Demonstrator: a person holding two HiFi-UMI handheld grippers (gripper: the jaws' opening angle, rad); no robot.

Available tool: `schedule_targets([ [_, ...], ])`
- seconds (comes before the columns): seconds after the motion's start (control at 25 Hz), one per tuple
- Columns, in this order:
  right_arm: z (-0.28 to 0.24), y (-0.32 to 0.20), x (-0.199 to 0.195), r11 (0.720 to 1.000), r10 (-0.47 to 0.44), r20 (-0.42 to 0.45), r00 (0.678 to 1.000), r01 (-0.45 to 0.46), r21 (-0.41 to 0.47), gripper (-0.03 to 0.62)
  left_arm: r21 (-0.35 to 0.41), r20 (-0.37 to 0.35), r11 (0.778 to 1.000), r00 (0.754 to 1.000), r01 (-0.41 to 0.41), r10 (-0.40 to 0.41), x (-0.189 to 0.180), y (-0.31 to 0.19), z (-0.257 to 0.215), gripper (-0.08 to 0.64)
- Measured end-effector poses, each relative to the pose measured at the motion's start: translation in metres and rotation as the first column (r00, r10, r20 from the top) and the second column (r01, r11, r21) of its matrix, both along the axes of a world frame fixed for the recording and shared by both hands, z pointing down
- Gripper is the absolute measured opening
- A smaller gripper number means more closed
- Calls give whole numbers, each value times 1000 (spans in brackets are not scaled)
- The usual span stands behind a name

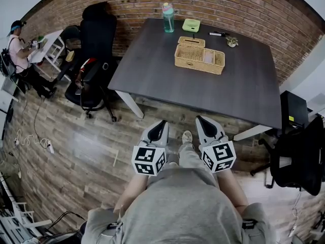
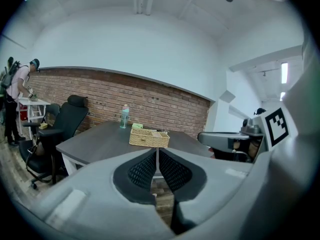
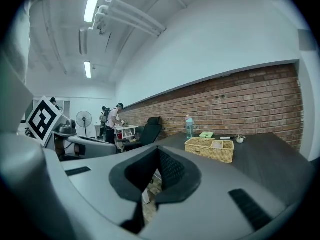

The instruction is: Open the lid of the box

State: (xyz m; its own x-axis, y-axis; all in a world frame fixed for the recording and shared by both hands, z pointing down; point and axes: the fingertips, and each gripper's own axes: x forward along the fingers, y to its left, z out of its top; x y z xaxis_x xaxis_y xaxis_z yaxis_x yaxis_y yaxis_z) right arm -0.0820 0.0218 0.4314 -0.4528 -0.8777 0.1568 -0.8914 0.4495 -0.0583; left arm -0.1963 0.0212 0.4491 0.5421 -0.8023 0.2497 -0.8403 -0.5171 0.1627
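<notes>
Seen from the head camera, far left, a person (image 1: 18, 47) bends over a small white desk (image 1: 49, 46) against a curved red brick wall (image 1: 137, 1). Next comes a black padded office chair (image 1: 95, 60) on a wood-plank floor (image 1: 76, 151). A dark grey matte table (image 1: 244, 90) fills the centre. On its far side stand a pale teal bottle (image 1: 168, 18), a flat green pad (image 1: 191, 25) and a black marker (image 1: 218, 33). Just in front of these sits the box (image 1: 199, 56), a rectangular tan wicker basket. From here I cannot tell how its lid lies. Far right is another black chair (image 1: 299, 159).

Low in the frame, well short of the table, both tools are held close to the person's body. The left gripper (image 1: 162, 122) and right gripper (image 1: 199, 119) are smooth grey plastic, each with a black-and-white marker cube.

The left gripper view alone shows the left gripper (image 2: 157, 152) with its ribbed black pads pressed together on nothing. The box (image 2: 149, 137) is far ahead on the table.

The right gripper view shows the right gripper (image 3: 159, 152) likewise closed and empty. Only it shows a standing fan (image 3: 83, 119) and ceiling strip lights (image 3: 92, 6). There the box (image 3: 210, 149) lies to the right.
</notes>
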Motion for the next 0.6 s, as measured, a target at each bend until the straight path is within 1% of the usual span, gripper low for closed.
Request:
schedule_targets([
  [0.6,1,-3,4,1000,8,20,1000,-8,-5,0,-4,5,1000,1000,-6,6,2,-3,2,29],
])
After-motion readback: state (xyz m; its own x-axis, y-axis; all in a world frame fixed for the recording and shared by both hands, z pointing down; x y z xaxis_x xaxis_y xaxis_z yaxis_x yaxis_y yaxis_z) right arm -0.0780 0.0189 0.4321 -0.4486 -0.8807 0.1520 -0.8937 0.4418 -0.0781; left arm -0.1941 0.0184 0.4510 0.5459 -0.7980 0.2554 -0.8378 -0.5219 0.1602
